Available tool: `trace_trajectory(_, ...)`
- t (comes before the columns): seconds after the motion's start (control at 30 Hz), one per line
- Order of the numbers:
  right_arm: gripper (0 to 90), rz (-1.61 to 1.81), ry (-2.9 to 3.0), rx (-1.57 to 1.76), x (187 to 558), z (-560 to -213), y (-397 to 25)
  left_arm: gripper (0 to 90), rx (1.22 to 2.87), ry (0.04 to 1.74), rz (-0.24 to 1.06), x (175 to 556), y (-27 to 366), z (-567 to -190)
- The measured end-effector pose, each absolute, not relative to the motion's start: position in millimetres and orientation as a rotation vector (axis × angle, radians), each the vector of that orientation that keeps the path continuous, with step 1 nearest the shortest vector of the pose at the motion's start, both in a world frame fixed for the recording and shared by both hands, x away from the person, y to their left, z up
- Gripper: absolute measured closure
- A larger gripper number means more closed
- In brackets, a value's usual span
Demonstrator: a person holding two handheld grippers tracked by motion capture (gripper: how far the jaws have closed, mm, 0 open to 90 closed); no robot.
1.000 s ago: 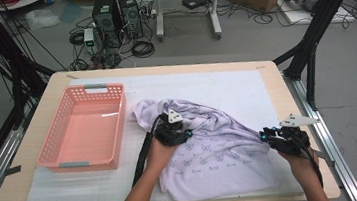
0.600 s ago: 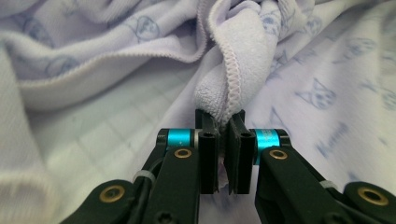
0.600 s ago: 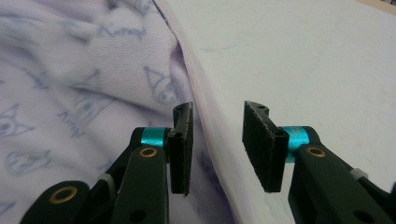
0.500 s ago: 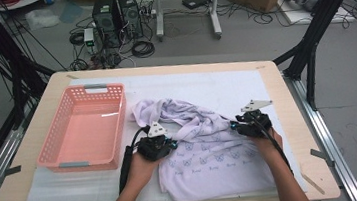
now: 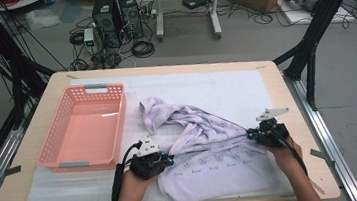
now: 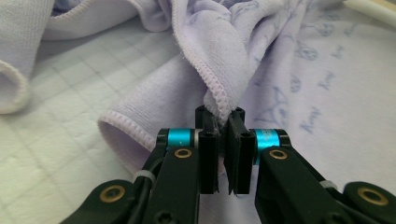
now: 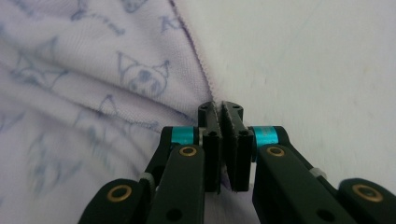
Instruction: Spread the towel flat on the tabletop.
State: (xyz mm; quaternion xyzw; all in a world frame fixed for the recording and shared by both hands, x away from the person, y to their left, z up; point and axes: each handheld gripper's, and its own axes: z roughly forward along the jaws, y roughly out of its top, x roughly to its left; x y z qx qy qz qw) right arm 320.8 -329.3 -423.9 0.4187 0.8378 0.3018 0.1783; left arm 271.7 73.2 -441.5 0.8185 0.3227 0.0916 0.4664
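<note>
The lilac towel (image 5: 211, 147) lies crumpled on the near right part of the surface (image 5: 264, 71), right of the pink basket (image 5: 84, 128). The left gripper (image 5: 165, 159) pinches a hemmed edge at the towel's left; the right gripper (image 5: 250, 134) pinches the right edge. The cloth between them runs left to right, so spreading depends on drawing the grippers apart along that line.

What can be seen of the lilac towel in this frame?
The lilac towel is soft terry-like cloth printed with small bluish cartoon faces and words, hemmed with a stitched edge. It lies rumpled on the white mat, right of the pink basket, bunched toward its far corner and flatter near the person. The left gripper pinches a folded hem; the right gripper pinches the right edge.
</note>
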Motion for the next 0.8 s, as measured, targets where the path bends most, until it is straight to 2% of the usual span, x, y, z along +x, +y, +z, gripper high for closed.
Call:
trace_trajectory(0.13, 84.5, 0.912, 2.403, 1.154, 301, -421, -340, 84.1, 1.996, 0.782, 0.221, 269, 72, -443)
trace_trajectory(0.27, 69.3, 0.973, 2.350, 1.090, 303, -407, -336, 83.8, 1.975, 0.799, 0.243, 272, 74, -446)
trace_trajectory(0.3, 69.2, 1.002, 2.331, 1.084, 306, -402, -334, 83.7, 1.974, 0.799, 0.245, 273, 75, -446)
trace_trajectory(0.47, 65.2, 1.086, 2.334, 0.984, 342, -386, -303, 83.7, 1.965, 0.793, 0.247, 274, 74, -448)
trace_trajectory(0.8, 65.2, 1.060, 2.497, 0.883, 416, -396, -229, 83.6, 1.958, 0.782, 0.233, 275, 76, -449)
